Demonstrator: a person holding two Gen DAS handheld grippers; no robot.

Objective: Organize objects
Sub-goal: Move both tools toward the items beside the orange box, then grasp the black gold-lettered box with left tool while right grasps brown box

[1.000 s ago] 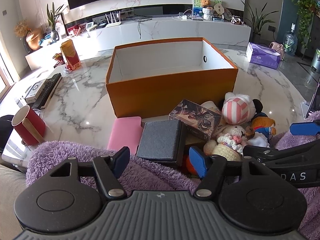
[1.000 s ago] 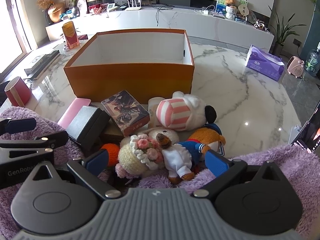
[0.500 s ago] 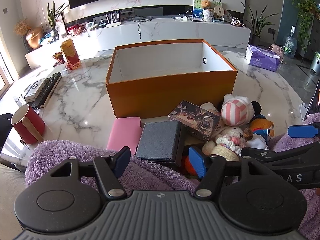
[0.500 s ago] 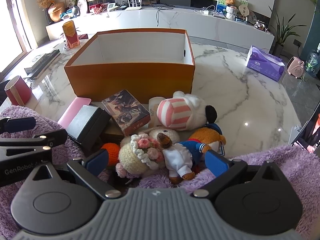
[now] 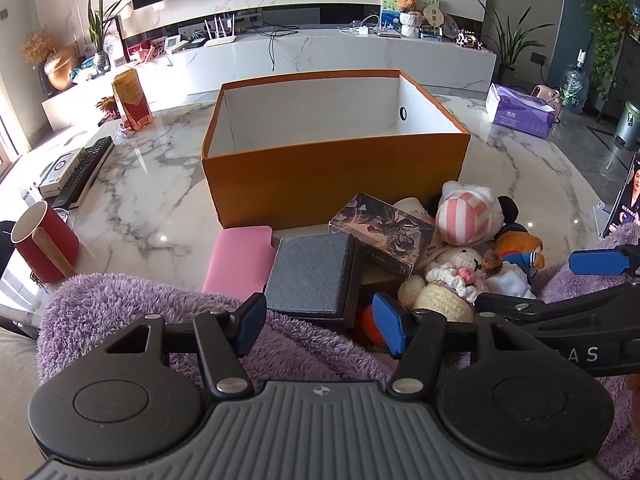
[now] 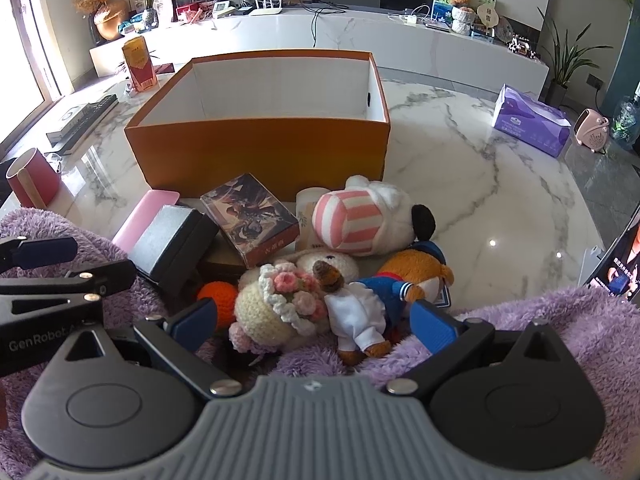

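The orange box (image 5: pixel 336 178) on the bench (image 5: pixel 132 200) shows a bare white inside. A red cup (image 5: pixel 42 246) at my left holds a wooden stick. Before the box lie a pink case (image 5: pixel 240 256), a grey box (image 5: pixel 310 276), a card box (image 5: pixel 382 234) and plush toys (image 6: pixel 344 264). My left hand-held gripper (image 5: pixel 318 322) is closing, nothing between its jaws; it reads "GenRobot" in the right view. My right hand-held gripper (image 6: pixel 316 322) gapes wide around the toys, not pressing them.

Open orange box (image 5: pixel 336 172) behind; toy pile (image 6: pixel 344 264) blocking its near wall.
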